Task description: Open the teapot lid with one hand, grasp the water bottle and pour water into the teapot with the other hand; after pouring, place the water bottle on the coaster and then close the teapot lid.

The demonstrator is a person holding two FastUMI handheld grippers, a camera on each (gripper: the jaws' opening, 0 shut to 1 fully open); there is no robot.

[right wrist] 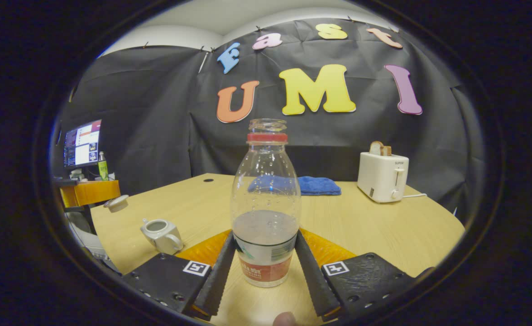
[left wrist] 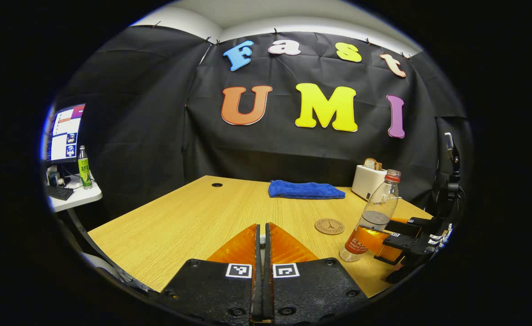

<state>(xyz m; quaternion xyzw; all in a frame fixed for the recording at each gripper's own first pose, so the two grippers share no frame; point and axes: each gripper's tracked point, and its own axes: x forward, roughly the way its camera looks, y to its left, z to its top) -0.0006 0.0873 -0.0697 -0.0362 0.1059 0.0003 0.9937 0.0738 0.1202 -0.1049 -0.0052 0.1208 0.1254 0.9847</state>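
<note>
table (right wrist: pixel 374 231) – light wood-grain laminate, smooth, low sheen
water bottle (right wrist: pixel 266 203) – clear glossy plastic, droplets inside the wall, printed film label low on the body
teapot (right wrist: pixel 162 234) – glazed ceramic look, pale, soft shine
coaster (left wrist: pixel 329 226) – matt brown, looks like cork or pressed wood
towel (right wrist: pixel 319 185) – blue terry cloth, fuzzy nap
toaster (right wrist: pixel 382 175) – smooth cream plastic shell, semi-gloss
wall cloth – black, matt, creased
right gripper (right wrist: pixel 266 265) pads ribbed, bodies rough textured plastic

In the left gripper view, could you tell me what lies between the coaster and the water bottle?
Nothing: in the left gripper view, bare table separates the coaster from the water bottle.
</note>
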